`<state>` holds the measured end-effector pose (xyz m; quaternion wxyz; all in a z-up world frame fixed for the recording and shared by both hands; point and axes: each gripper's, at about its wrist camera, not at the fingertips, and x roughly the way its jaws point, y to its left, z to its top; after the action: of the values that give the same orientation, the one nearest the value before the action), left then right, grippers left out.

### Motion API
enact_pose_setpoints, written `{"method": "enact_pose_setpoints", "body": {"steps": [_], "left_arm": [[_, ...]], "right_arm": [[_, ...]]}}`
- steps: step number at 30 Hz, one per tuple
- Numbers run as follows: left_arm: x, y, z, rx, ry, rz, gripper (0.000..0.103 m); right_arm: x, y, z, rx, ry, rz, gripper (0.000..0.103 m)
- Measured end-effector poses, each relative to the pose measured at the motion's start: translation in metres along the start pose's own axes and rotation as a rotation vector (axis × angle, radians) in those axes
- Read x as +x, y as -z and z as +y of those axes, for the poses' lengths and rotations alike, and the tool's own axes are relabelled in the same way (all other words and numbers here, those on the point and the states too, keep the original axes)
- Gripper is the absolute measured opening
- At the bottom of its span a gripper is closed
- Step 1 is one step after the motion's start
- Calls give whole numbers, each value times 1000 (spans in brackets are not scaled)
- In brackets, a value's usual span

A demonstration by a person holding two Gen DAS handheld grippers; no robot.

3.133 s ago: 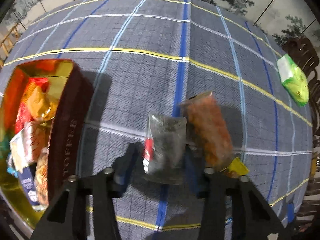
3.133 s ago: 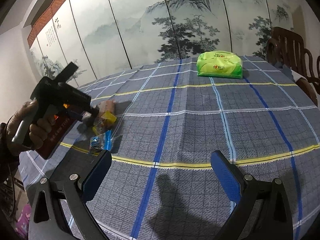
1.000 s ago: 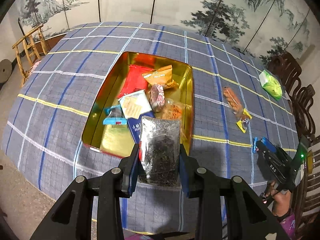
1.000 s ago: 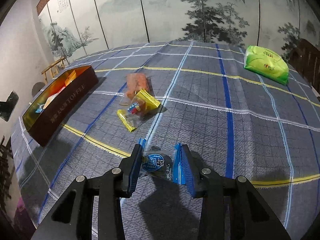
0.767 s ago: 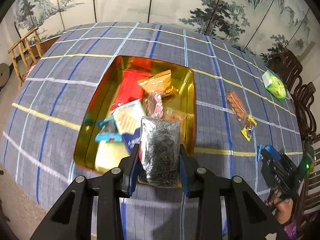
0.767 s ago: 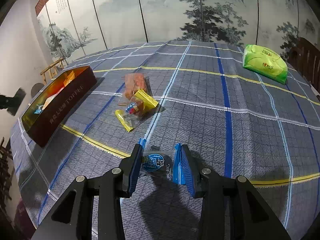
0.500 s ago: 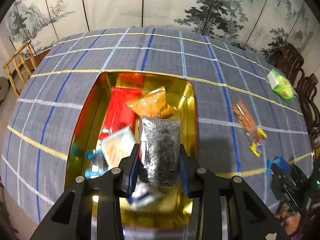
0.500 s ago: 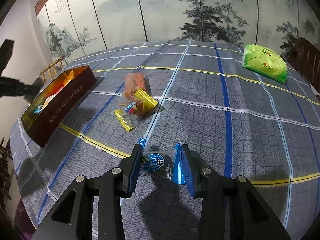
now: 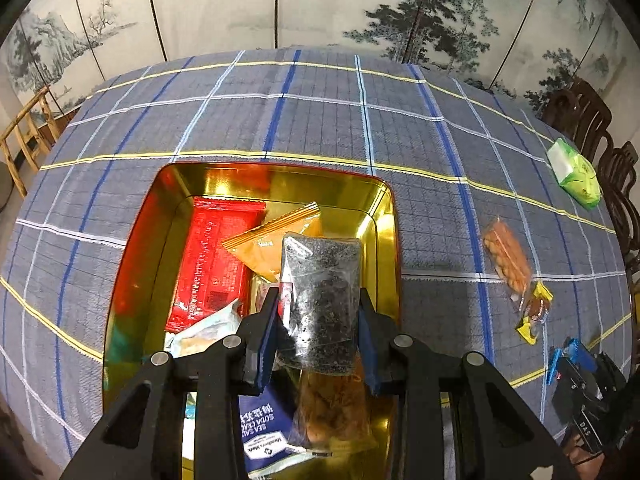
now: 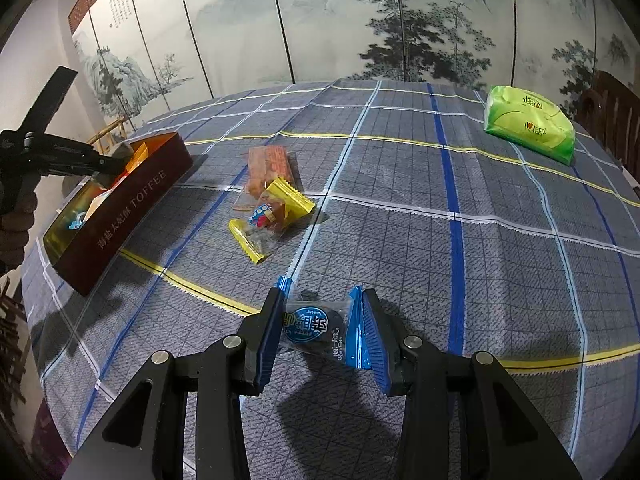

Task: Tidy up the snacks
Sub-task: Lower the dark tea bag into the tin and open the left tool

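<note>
Glossy gold tin [image 9: 384,216]; matt woven tablecloth [image 9: 320,120]

Desk cloth [image 9: 320,120] — grey, checked with blue, white and yellow lines. Tin [image 9: 384,208] gold inside, maroon outside. Speckled black packet [image 9: 320,292]; red [image 9: 212,264], orange [image 9: 272,244] packets; green pack [image 10: 528,124] — blue-ended wrapper [image 10: 316,326].

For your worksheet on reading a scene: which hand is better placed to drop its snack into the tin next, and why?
Left. Its tool holds the dark clear packet directly above the open gold tin. The right tool grips a blue-wrapped sweet well away from the tin.
</note>
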<state>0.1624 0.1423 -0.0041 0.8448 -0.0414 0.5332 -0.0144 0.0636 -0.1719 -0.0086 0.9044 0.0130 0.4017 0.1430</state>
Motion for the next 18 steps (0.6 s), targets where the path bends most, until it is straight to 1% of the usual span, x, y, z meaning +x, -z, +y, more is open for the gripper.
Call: {"method": "enact_pose_setpoints", "body": {"steps": [10, 13, 16, 18], "left_arm": [[10, -1, -2, -1, 18, 12, 32], [8, -3, -4, 10, 20, -1, 35], [0, -3, -8, 16, 10, -30, 34], [-9, -1, -10, 20, -4, -54, 41]], "right_arm": [[0, 0, 0, 1, -1, 1, 41], [0, 0, 0, 0, 0, 1, 41], [0, 0, 0, 1, -1, 1, 41], [0, 0, -1, 1, -1, 1, 41]]}}
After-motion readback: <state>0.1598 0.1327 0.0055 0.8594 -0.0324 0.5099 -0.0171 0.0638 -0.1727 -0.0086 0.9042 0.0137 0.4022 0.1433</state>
